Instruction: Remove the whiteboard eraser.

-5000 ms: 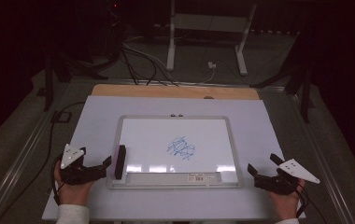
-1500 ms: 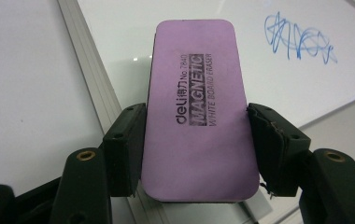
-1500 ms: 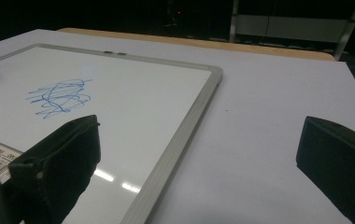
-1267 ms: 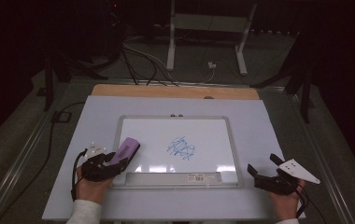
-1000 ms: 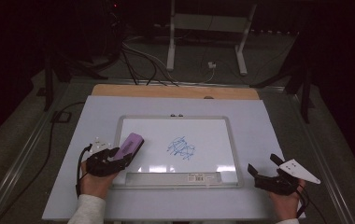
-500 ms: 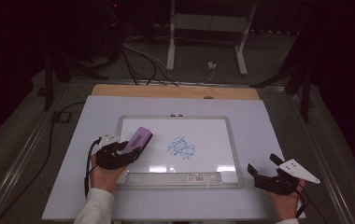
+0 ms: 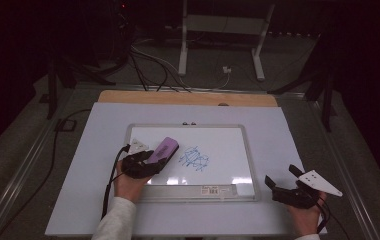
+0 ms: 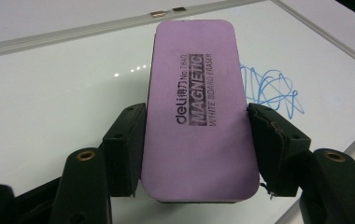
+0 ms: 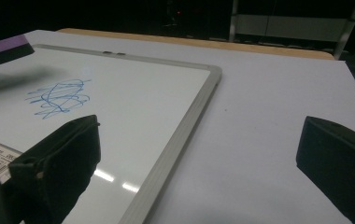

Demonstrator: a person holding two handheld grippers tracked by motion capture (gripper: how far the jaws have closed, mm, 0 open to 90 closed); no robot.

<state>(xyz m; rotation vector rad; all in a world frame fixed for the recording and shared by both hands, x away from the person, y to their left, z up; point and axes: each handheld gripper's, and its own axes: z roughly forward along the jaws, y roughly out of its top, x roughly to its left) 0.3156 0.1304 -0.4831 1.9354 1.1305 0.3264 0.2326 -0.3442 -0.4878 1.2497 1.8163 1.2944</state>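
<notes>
The left gripper [image 8: 196, 121] is clamping a flat, purple, round-cornered rectangular whiteboard eraser [image 8: 196, 107] by its two long edges, one black jaw pressing on each side near the eraser's rear half. The eraser's top face is smooth and matte, printed lengthwise in dark ink with "deli", "No.7840", "MAGNETIC" in a filled bar and "WHITE BOARD ERASER" beneath; a dark layer is showing under the purple face along its near end. In the high view the eraser [image 7: 161, 150] is sitting over the left part of the silver-framed rectangular whiteboard [image 7: 138, 127], angled with its far end pointing toward the blue marker scribble [image 7: 194, 159], just beside that scribble; whether it is touching the board surface cannot be told. The scribble is lying near the middle of the whiteboard, a tangle of looping blue lines. The right gripper [image 7: 285, 184] is resting off the whiteboard's right near corner on the pale lavender table sheet [image 7: 288, 135], its jaws standing wide apart, nothing between them.
</notes>
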